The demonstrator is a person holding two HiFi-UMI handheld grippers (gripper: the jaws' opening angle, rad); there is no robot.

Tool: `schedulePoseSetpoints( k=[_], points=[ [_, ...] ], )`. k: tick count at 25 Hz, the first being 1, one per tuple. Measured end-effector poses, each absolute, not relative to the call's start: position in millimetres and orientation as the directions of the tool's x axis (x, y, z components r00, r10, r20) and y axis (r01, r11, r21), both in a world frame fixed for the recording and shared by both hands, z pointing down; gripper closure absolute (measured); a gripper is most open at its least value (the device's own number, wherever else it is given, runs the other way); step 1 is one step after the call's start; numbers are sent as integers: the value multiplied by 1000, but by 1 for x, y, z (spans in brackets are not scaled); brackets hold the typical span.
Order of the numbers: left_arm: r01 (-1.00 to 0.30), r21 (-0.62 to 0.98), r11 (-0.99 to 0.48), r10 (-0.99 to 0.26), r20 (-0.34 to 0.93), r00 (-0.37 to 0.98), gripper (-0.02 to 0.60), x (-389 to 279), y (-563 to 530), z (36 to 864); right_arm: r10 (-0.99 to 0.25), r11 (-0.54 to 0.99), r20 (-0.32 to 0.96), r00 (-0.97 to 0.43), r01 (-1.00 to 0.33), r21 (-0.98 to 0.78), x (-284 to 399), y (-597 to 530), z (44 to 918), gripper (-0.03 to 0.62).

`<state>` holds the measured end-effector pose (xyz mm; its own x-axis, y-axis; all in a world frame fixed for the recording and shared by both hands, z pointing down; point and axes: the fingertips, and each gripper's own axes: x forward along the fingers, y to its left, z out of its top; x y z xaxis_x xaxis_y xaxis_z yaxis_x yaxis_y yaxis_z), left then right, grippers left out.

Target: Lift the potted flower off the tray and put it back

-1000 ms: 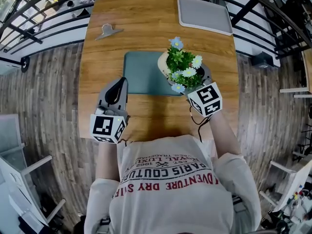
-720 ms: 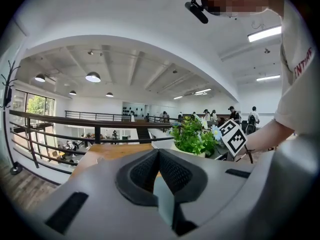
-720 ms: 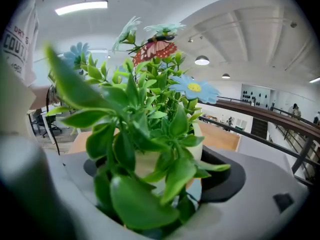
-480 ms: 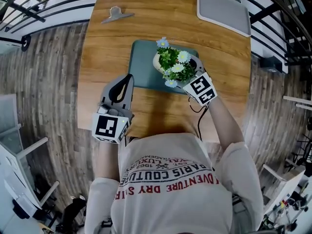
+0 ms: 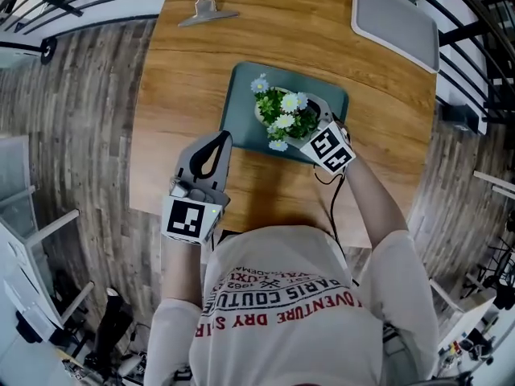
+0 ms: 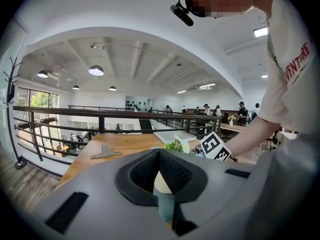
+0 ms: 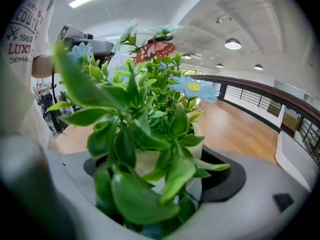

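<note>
The light wooden table (image 5: 185, 79) stands on grey plank flooring beside black railings, with a grey rectangular mat (image 5: 394, 22) at 1 o'clock. The left gripper (image 5: 219, 139), at 7 o'clock, is empty, its jaws pressed together. The right gripper (image 7: 155, 169) pinches the cream pot of the potted flower (image 5: 282, 115), leafy green with pale blue and white daisies, over the dark teal tray (image 5: 241, 95) at centre.

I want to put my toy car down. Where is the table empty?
Bare wood: left of the tray, between clip and left gripper; also between tray and grey mat. Crowded: the tray, with the potted flower and right gripper.
</note>
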<state>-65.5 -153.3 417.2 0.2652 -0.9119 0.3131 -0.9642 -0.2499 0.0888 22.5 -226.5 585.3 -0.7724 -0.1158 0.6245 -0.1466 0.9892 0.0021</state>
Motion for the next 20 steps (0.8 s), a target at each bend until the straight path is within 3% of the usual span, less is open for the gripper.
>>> schedulePoseSetpoints(
  k=[9, 20],
  points=[
    [-969, 110, -221, -903, 353, 246, 569, -71, -153, 434, -30, 999, 638, -769, -41, -2, 13, -219, 607, 118],
    [-970, 86, -226, -898, 367, 242, 569, -70, -147, 447, -11, 997, 594, -804, -51, -51, 7, -218, 610, 120]
  ],
)
